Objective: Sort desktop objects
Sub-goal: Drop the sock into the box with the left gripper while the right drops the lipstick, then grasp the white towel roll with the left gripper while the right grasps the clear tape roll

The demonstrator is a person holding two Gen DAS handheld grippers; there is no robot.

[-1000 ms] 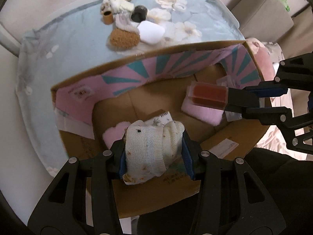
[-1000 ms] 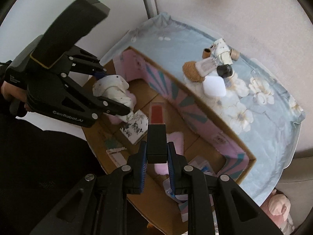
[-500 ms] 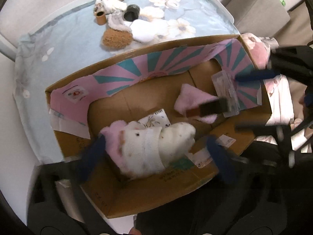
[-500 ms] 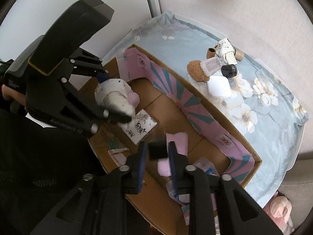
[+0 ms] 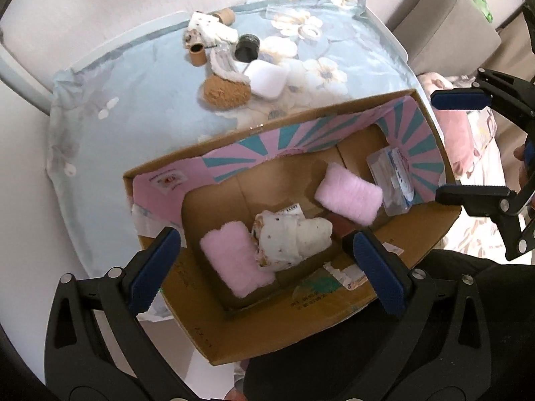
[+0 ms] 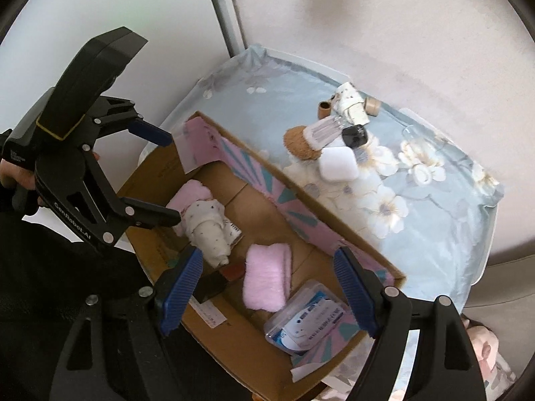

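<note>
From the left wrist, the left gripper (image 5: 264,264) was seen spread wide and empty above the cardboard box (image 5: 301,327). A white rolled sock (image 5: 291,240) lay inside, near the box's front wall, touching a pink fluffy roll (image 5: 237,264). A second pink roll (image 5: 349,195) lay toward the right wall.

From the right wrist, the right gripper (image 6: 267,287) was likewise released, holding nothing. A red-and-black case (image 6: 222,279) lay on the box floor between sock (image 6: 209,230) and pink roll (image 6: 267,277). A white pouch (image 6: 337,163) remained on the table (image 6: 434,250).
</note>
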